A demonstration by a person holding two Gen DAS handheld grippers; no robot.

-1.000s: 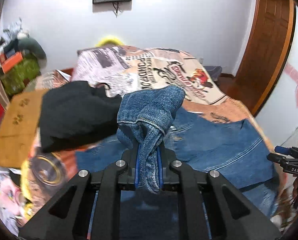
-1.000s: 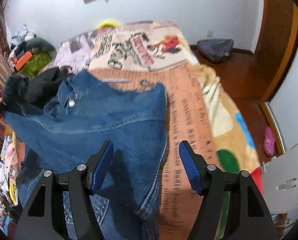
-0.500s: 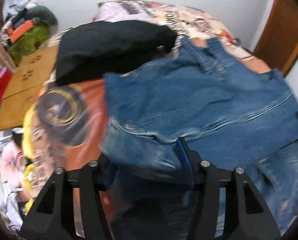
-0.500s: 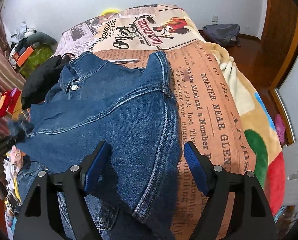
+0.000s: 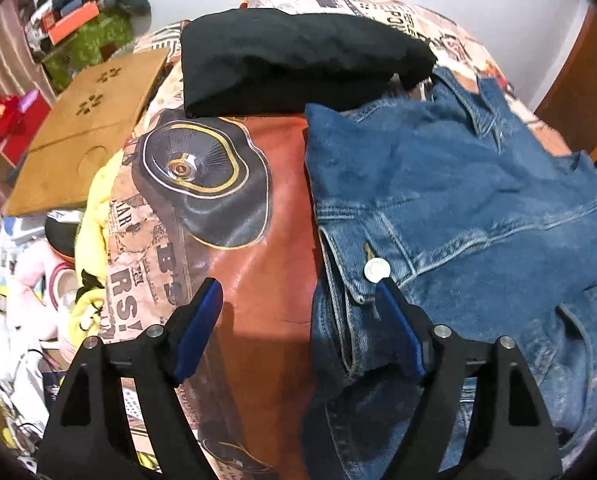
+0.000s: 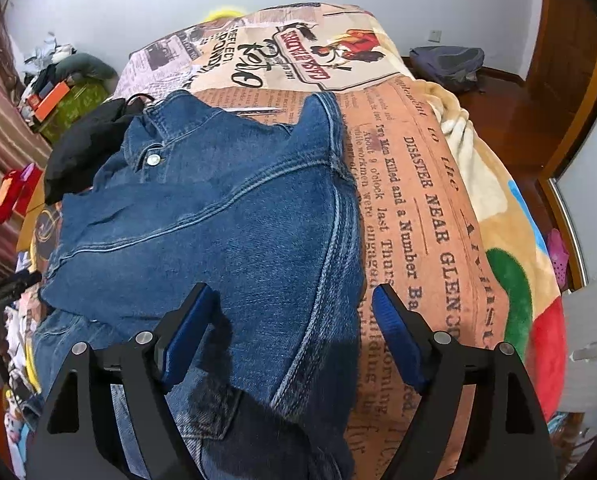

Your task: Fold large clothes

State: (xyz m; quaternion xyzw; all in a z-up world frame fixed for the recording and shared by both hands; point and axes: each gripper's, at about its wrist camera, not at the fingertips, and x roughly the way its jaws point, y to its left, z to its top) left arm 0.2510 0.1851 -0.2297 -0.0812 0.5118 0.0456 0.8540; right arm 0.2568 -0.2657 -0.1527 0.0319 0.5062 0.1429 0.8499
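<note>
A blue denim jacket point(image 5: 458, 200) lies folded on the bed; it also shows in the right wrist view point(image 6: 218, 220). My left gripper point(image 5: 298, 308) is open and empty, low over the jacket's left edge, its right finger beside a metal button point(image 5: 376, 270). My right gripper point(image 6: 292, 320) is open and empty, just above the jacket's right side seam. A folded black garment point(image 5: 290, 56) lies beyond the jacket at the far left; it also shows in the right wrist view point(image 6: 86, 148).
The bed carries a newspaper-print blanket point(image 6: 410, 208). A brown board point(image 5: 86, 132) and clutter lie left of the bed. A grey backpack point(image 6: 446, 64) sits on the floor by a wooden door point(image 6: 570, 52). A pink shoe point(image 6: 558, 256) lies at the right.
My left gripper let go of the denim it held up, opened, and dropped to the jacket's left edge. The jacket now lies flat. My right gripper moved slightly closer over it.
</note>
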